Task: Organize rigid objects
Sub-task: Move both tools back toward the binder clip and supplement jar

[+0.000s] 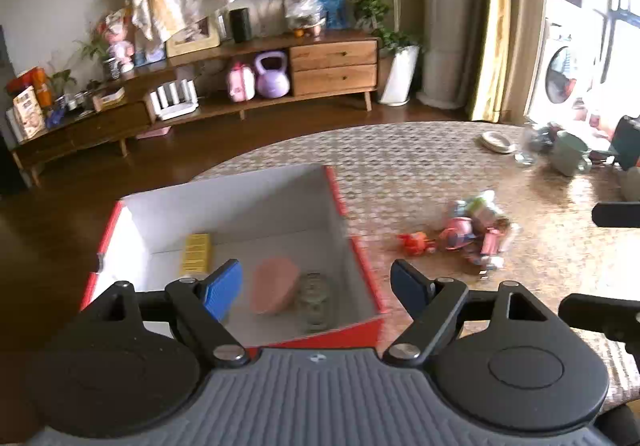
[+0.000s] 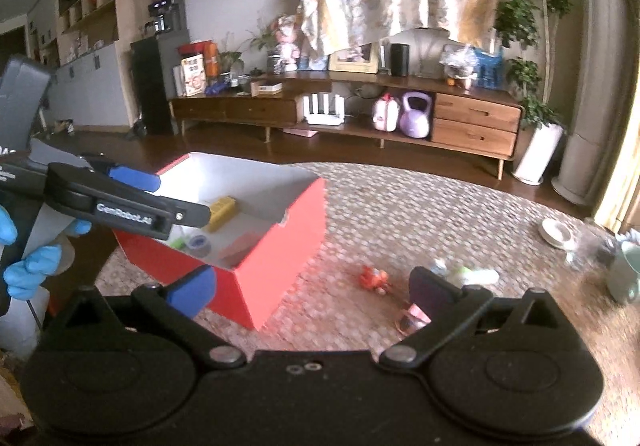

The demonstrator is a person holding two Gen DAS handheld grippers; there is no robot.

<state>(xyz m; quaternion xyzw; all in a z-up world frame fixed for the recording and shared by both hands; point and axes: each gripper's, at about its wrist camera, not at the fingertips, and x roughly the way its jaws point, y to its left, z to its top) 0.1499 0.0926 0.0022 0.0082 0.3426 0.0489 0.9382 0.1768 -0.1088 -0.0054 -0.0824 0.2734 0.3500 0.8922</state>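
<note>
A red box [image 1: 362, 266] [image 2: 280, 230] with a white inside stands on the patterned table. It holds a yellow block [image 1: 196, 254] [image 2: 222, 211], a pink bowl [image 1: 274, 286] and a clear glass jar [image 1: 316, 300]. My left gripper [image 1: 316, 292] hangs open above the box's near right part, nothing between its fingers. My right gripper [image 2: 316, 290] stands open over the table just right of the box, also empty. A heap of small toys [image 1: 476, 234] [image 2: 460, 274] lies on the table to the right, with a red toy [image 1: 416, 242] [image 2: 374, 278] at its left edge.
A white dish [image 1: 496, 141] [image 2: 556, 232], a pale green mug [image 1: 570, 153] [image 2: 624, 270] and clear glassware stand at the table's far right. A gloved hand [image 2: 32, 266] holds the left gripper. A wooden sideboard [image 1: 332, 65] lines the far wall.
</note>
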